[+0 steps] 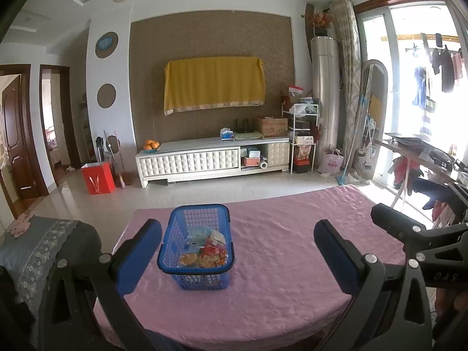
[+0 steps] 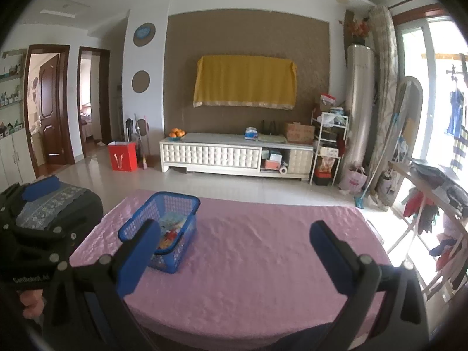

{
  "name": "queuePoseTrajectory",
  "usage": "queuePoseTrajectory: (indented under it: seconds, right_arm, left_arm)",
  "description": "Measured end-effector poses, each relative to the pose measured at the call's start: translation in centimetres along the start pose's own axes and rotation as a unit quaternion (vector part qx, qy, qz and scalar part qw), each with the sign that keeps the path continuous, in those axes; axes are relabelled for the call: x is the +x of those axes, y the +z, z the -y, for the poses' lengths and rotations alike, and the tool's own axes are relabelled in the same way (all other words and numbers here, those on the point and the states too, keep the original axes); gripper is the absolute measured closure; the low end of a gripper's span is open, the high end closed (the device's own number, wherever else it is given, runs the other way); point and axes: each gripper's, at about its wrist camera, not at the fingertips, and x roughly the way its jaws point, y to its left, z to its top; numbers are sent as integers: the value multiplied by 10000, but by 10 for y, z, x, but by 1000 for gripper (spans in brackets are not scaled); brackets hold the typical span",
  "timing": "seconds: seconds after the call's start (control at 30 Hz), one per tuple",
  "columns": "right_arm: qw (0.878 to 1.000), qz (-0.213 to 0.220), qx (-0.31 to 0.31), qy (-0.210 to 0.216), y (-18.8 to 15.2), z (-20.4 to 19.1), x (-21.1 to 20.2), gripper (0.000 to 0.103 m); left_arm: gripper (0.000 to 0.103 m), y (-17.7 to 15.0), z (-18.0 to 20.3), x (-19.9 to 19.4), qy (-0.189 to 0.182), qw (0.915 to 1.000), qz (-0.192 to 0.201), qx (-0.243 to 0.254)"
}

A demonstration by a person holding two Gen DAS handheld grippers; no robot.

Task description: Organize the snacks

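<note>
Pink cloth covers the bench (image 1: 292, 234); the blue basket (image 1: 175, 222) stands on it at about eleven o'clock, snack packets (image 1: 209, 250) already inside. Left hand-held gripper (image 1: 238, 251) and right hand-held gripper (image 2: 234, 248) hover spread, holding nothing. No loose snacks show, so sorting looks complete.

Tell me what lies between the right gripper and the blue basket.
Nothing: in the right wrist view only bare pink tablecloth separates the open right gripper from the blue basket, whose near corner sits behind its left finger.
</note>
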Motion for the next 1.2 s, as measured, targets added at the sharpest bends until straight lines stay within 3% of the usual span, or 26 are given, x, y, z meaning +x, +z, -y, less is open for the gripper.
queuePoseTrajectory:
  seconds: [1.2]
  right_arm:
    - [9998, -144, 26, 118, -4, -2, -5, 0]
  left_arm:
    - [0, -4, -8, -6, -4, 9998, -99, -147]
